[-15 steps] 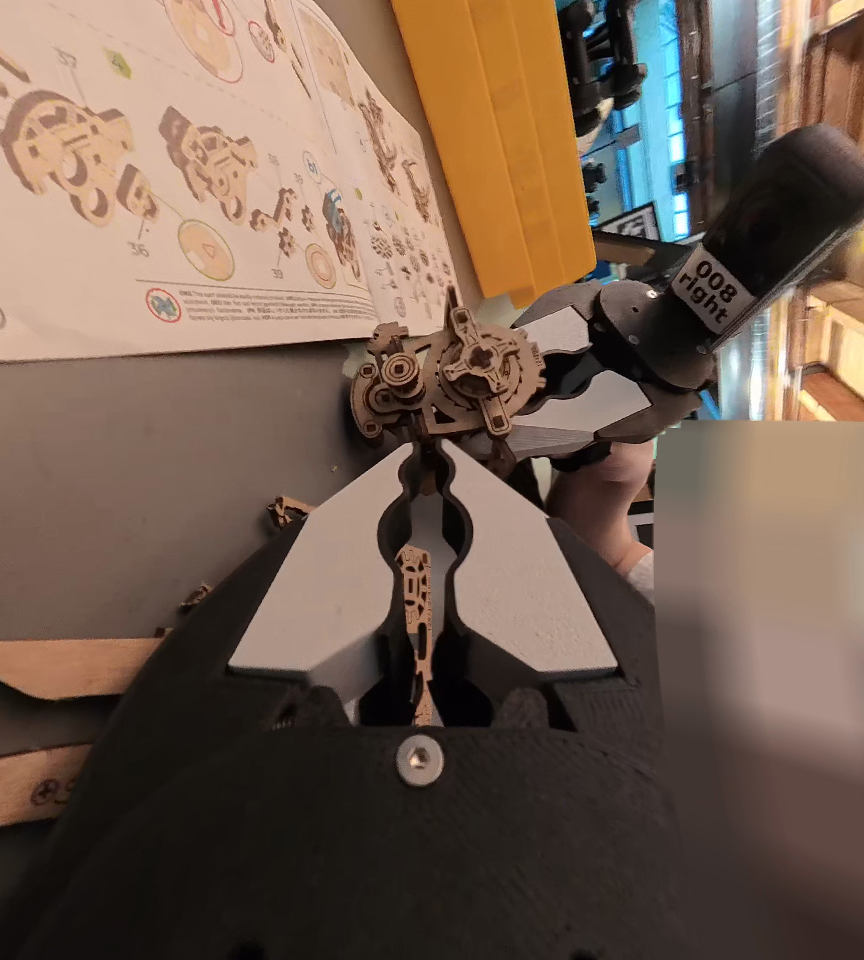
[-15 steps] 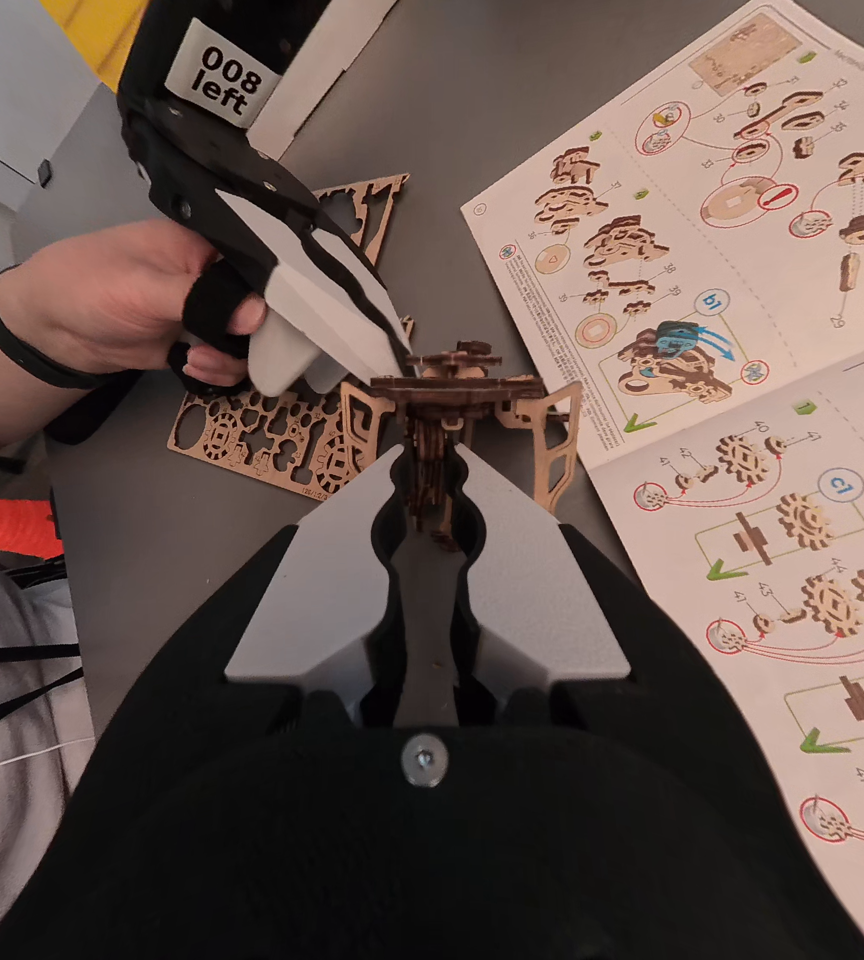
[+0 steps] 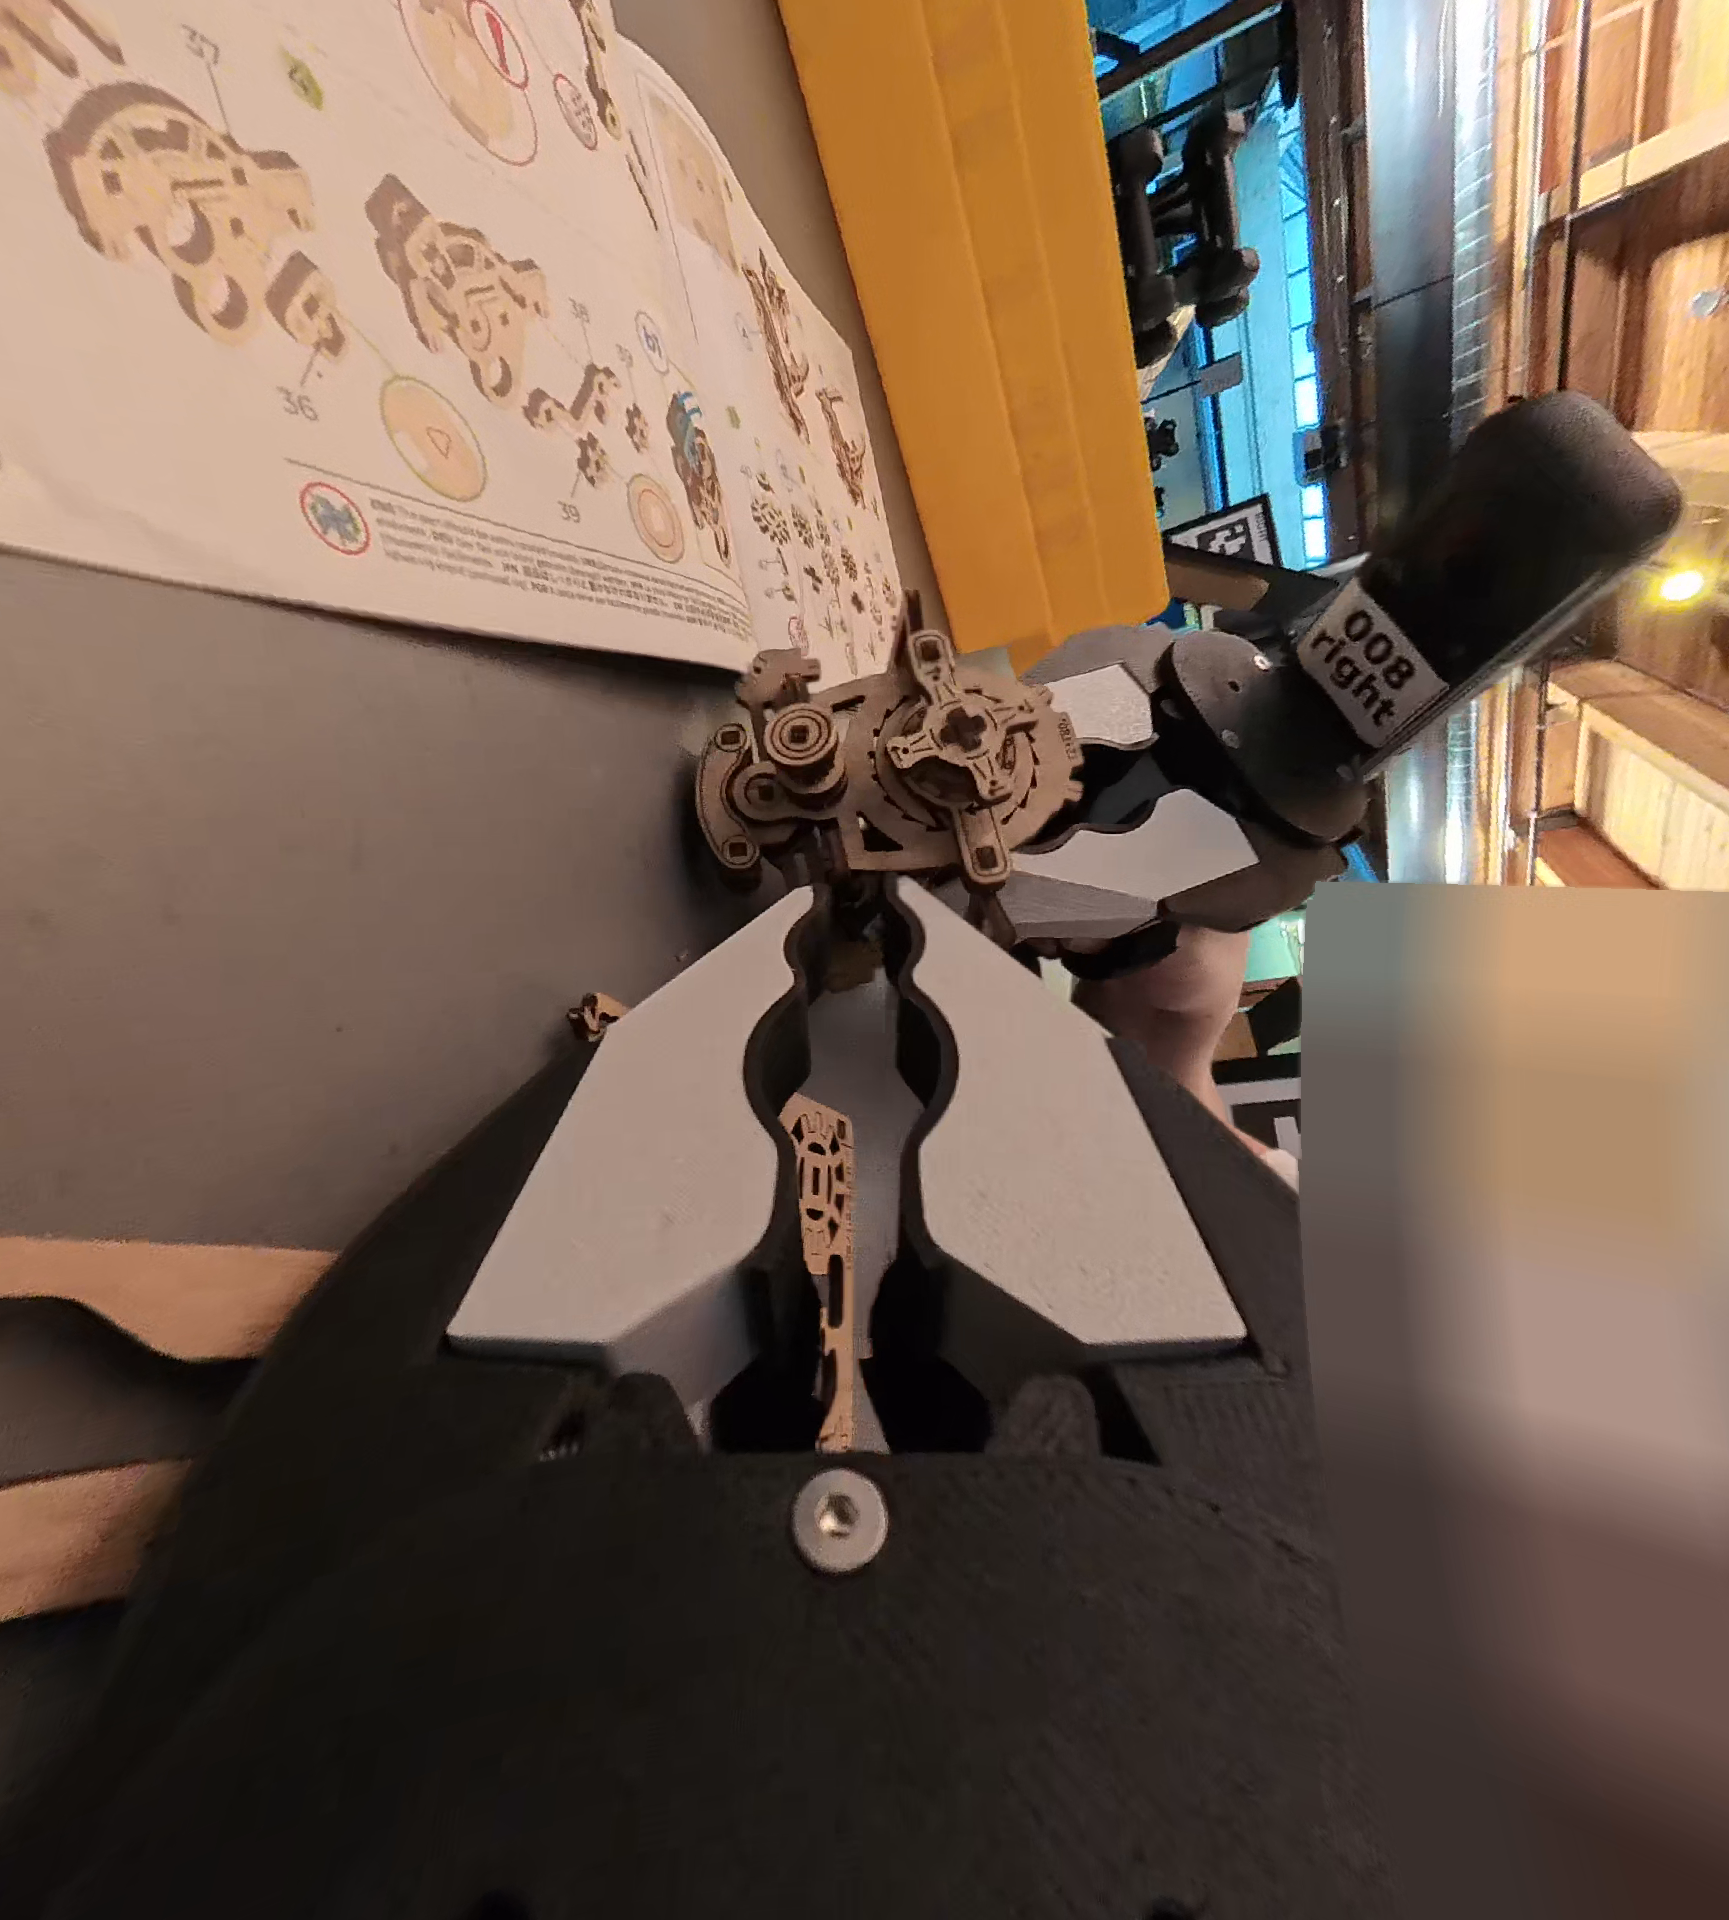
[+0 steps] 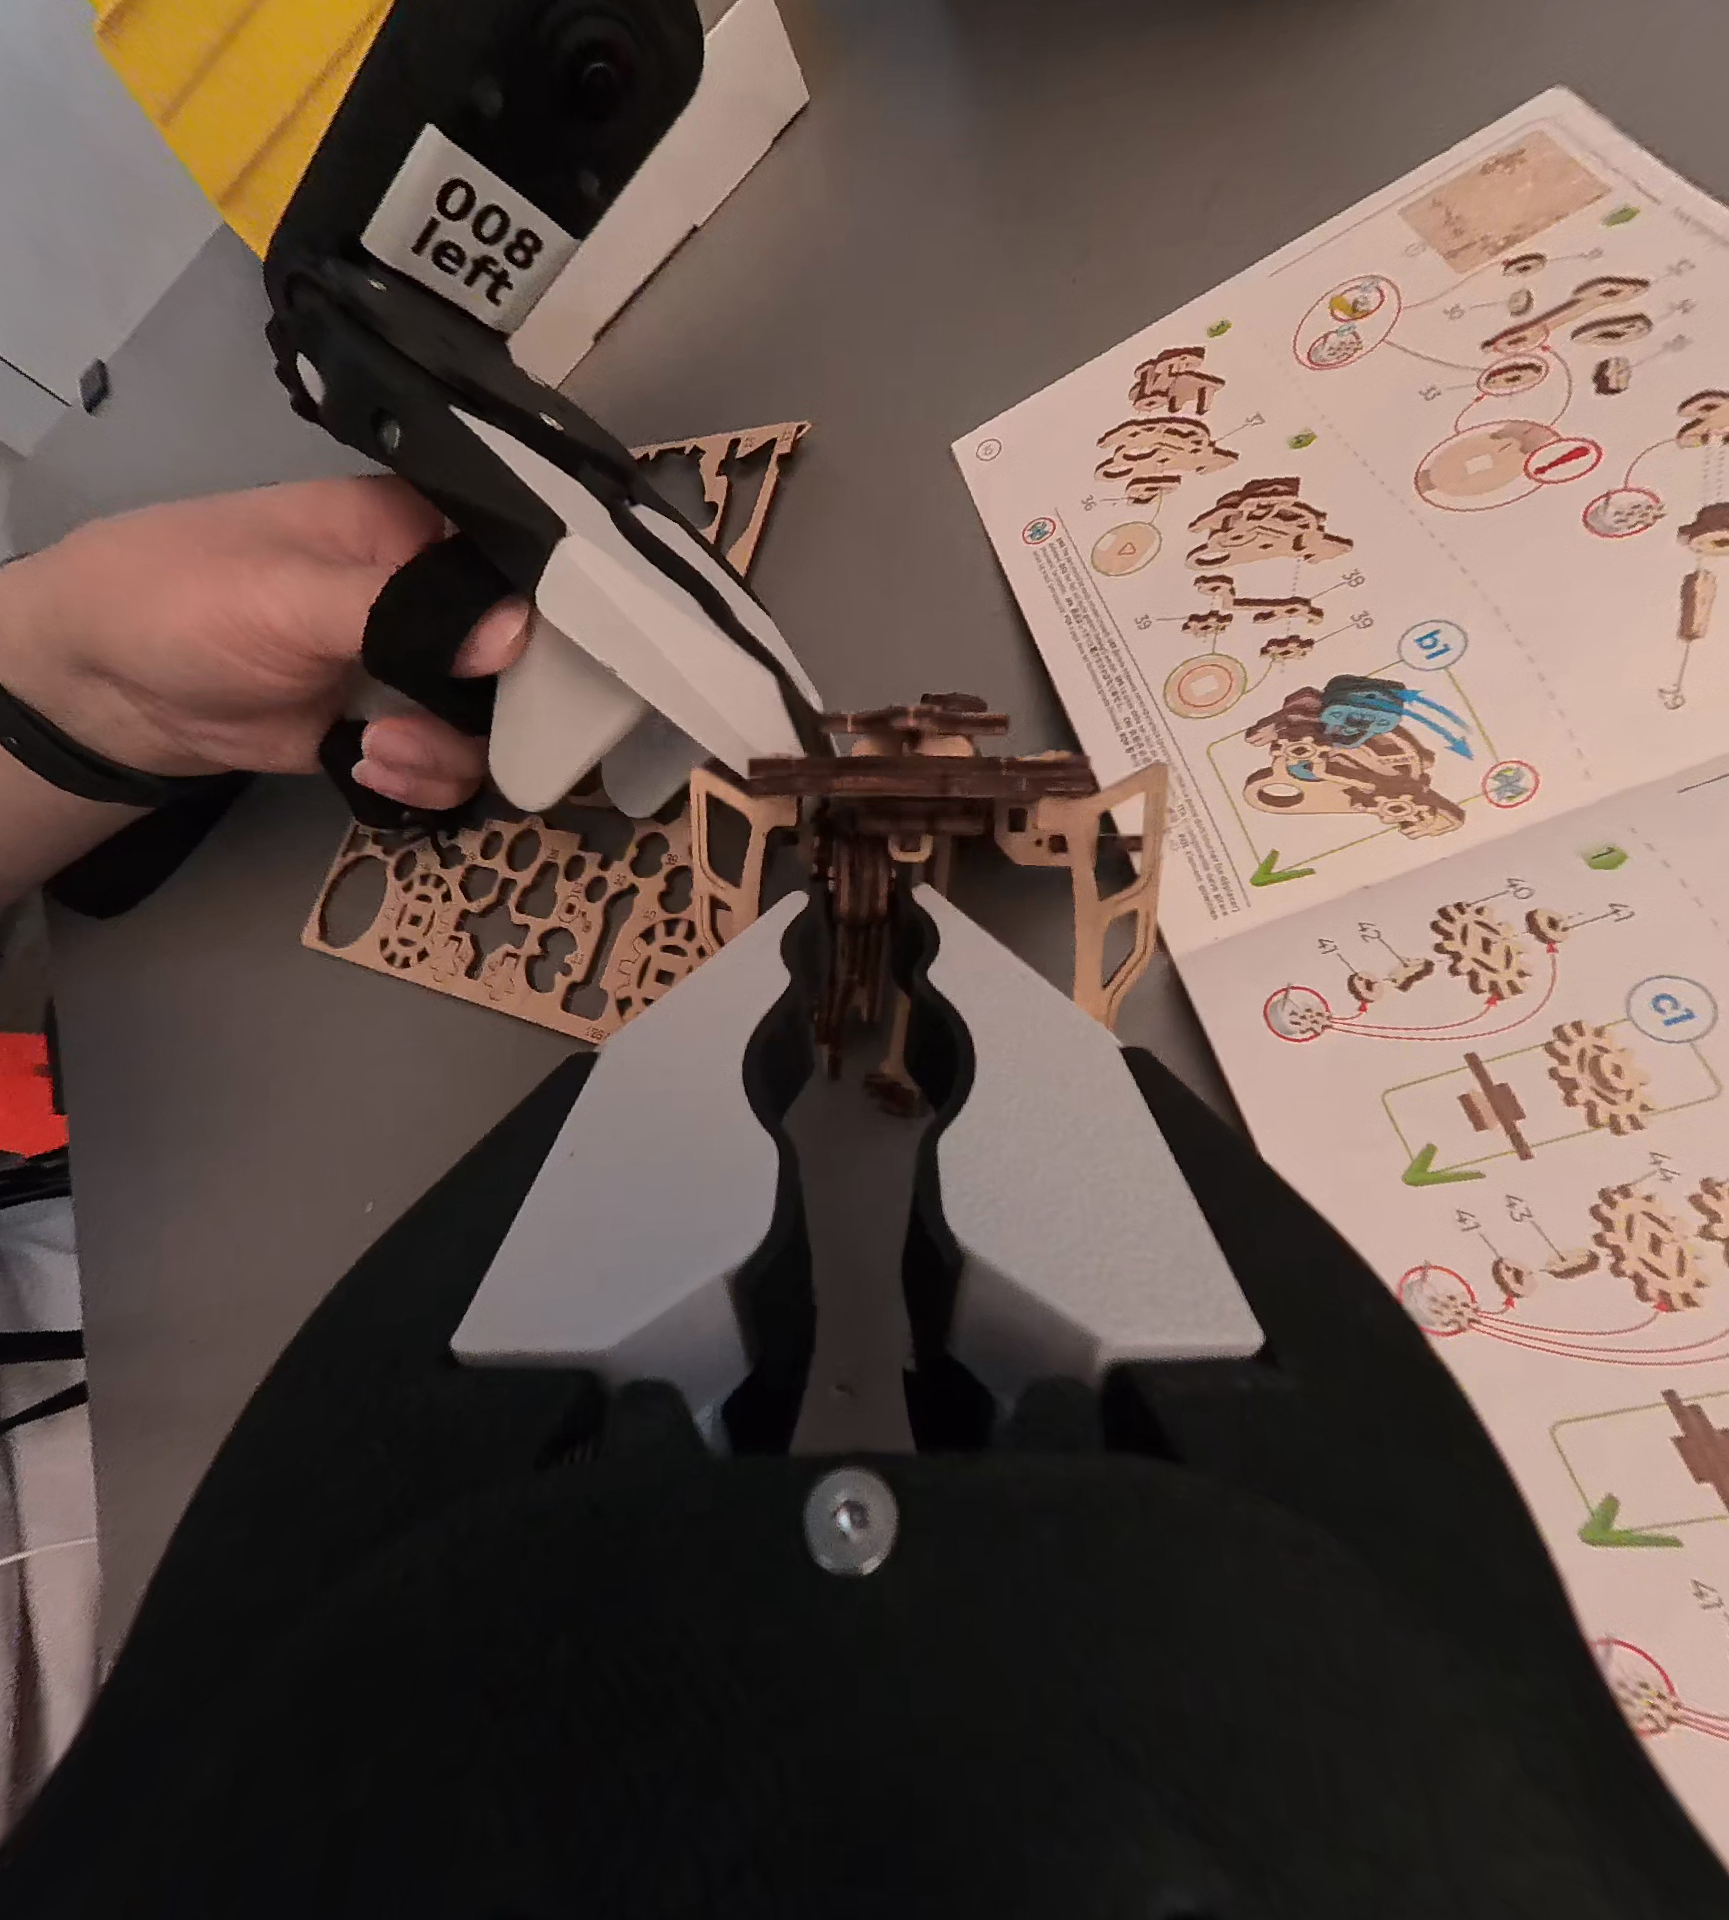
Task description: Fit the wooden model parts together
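Note:
A dark wooden gear model [image 4: 917, 774] with two pale side frames is held above the grey table [image 4: 320, 1195]. My right gripper [image 4: 860, 920] is shut on its lower stack of parts. In the left wrist view the model [image 3: 901, 774] shows face on, with the right gripper [image 3: 1042, 821] clamping it from the right. My left gripper [image 3: 855, 920] is shut on a thin flat wooden part [image 3: 824, 1216] that runs back between its fingers. Its tips meet the model's edge. In the right wrist view the left gripper [image 4: 803, 727] touches the model's top from the upper left.
An open instruction booklet [image 4: 1462, 727] lies to the right of the model and also shows in the left wrist view [image 3: 320, 312]. A punched-out wooden sheet [image 4: 486, 925] lies under the left gripper. A yellow bin [image 3: 985, 312] stands beyond the booklet. Wooden sheet pieces [image 3: 60, 1299] lie nearby.
The left gripper's body has tilted slightly while its tips stay at the model. The right gripper and the model have hardly moved.

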`<state>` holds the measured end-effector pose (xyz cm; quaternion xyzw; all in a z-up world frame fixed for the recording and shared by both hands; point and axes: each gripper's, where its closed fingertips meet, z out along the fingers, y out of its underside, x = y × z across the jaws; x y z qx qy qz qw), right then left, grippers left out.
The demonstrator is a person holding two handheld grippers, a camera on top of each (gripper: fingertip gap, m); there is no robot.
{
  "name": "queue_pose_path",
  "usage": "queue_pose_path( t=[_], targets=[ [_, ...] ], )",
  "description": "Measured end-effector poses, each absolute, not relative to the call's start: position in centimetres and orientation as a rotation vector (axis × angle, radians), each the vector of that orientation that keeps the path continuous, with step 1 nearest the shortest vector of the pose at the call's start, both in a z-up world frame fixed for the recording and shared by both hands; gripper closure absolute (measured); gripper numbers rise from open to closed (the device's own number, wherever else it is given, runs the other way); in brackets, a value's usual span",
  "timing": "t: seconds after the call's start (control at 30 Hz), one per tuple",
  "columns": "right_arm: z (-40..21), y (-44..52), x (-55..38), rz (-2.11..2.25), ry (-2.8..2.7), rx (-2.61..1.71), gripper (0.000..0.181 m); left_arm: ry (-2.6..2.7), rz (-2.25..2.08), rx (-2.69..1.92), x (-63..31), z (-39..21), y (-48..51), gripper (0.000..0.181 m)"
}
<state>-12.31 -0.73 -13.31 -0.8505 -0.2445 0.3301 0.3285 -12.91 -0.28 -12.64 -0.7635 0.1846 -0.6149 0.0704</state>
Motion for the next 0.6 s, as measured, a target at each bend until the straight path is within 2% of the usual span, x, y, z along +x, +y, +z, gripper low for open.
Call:
queue_pose_path(
  t=[0.43,0.47,0.6],
  targets=[
    [-13.39,-0.52,-11.73,0.912,-0.571,-2.231,0.172,0.587,-1.776,-2.333,-12.42,-12.46,0.05,0.167],
    [-13.40,-0.45,-11.70,0.913,-0.568,-2.229,0.172,0.595,-1.765,-2.327,-12.35,-12.39,0.10,0.160],
    [-13.35,-0.36,-11.46,0.927,-0.549,-2.227,0.172,0.645,-1.729,-2.296,-12.04,-12.24,0.16,0.161]
  ],
)
